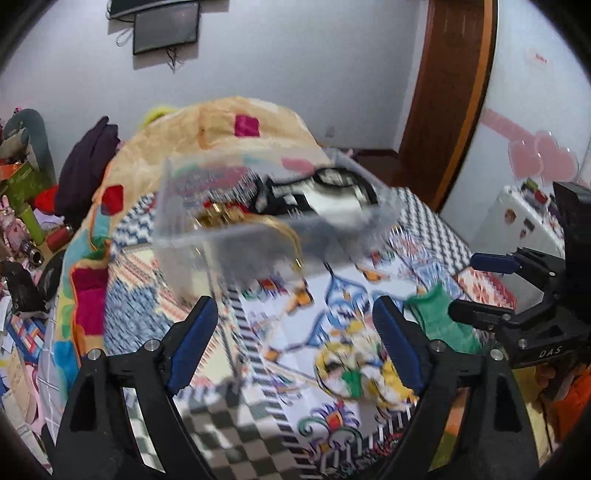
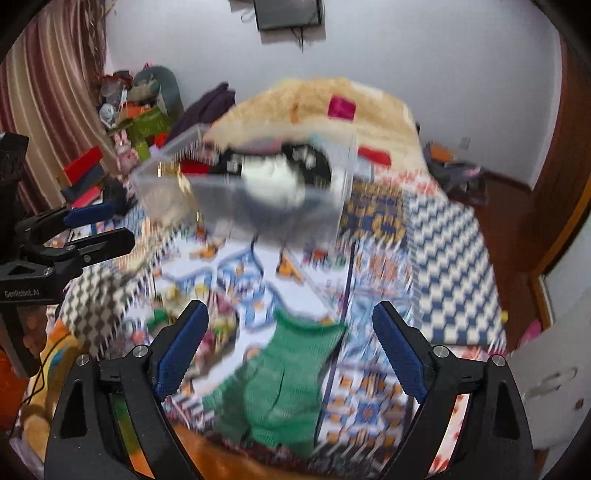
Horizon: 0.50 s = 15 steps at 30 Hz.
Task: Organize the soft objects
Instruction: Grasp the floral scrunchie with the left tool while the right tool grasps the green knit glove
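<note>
Green knit cloth lies before "GenRobot.AI" left claw, spread.

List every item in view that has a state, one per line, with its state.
left tool: open, holding nothing
right tool: open, holding nothing
clear plastic bin: lidless, upright on the bed, already holding items
green knit cloth: lying loose and crumpled on the bed, outside the bin
wall screen: off
</note>
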### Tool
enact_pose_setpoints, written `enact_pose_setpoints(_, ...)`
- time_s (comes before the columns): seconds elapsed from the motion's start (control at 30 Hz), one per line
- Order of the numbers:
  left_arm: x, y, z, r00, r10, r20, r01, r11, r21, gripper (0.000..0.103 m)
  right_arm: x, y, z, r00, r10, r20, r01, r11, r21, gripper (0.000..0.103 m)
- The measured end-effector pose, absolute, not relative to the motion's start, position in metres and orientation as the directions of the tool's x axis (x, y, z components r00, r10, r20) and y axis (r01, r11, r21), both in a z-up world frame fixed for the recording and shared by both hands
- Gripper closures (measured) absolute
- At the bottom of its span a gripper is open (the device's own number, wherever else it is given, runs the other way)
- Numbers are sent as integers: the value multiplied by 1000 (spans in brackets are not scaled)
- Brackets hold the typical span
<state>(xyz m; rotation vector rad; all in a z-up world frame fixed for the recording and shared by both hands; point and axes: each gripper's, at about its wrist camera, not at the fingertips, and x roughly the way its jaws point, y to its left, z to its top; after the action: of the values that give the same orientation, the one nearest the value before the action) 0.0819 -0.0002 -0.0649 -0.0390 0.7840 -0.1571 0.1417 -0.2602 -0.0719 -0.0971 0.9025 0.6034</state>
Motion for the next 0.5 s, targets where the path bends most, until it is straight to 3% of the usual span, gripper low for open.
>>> enact_pose_setpoints(0.27,80,-28,-105,596,-204,-776,184,976,-114,17,127,-258,-104,385,430,-816,-543,821,177,17)
enact_pose_setpoints(0.4,81,-45,-118,570,-202,-797,214,972,-94,17,127,-257,-111,351,440,-826,-553,810,196,47)
enact_pose_setpoints(0.5,82,-53,-125,570,-188,-800,213,974,-77,22,127,-258,-112,356,447,-820,-554,808,200,58)
